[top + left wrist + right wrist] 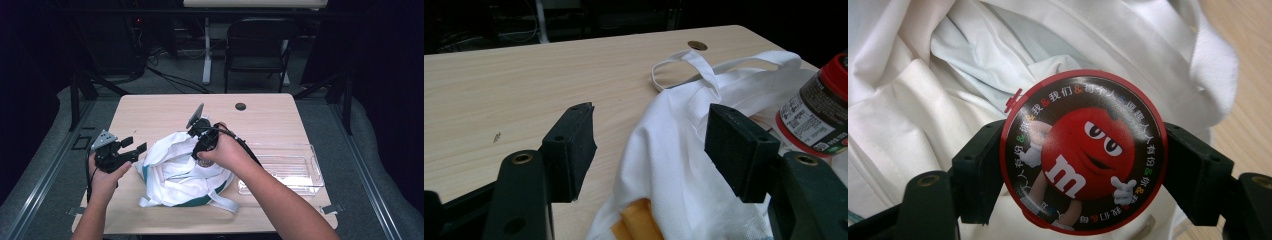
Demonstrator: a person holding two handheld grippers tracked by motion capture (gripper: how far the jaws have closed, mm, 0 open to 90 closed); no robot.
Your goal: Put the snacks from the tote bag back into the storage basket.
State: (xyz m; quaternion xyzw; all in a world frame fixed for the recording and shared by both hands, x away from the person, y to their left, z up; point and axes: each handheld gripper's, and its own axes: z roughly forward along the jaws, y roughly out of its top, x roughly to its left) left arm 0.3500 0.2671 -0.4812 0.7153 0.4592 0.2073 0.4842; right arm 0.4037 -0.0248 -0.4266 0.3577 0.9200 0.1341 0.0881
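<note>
Round red-lidded candy jar [1083, 152] pinched by right gripper [1083, 165] above crumpled white cloth bag [175, 172], left gripper [651, 150] spread empty beside; smooth round sides likely to slip and drop

One bag [175, 170], one jar [1083, 150], one tray [300, 167]

White bag [175, 170] with teal trim — red-lidded jar [1083, 152], dark label — pale wood table [150, 112].

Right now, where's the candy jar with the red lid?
The candy jar sits clamped in the right gripper, held over the white bag mid-table, left of the clear bin.
</note>
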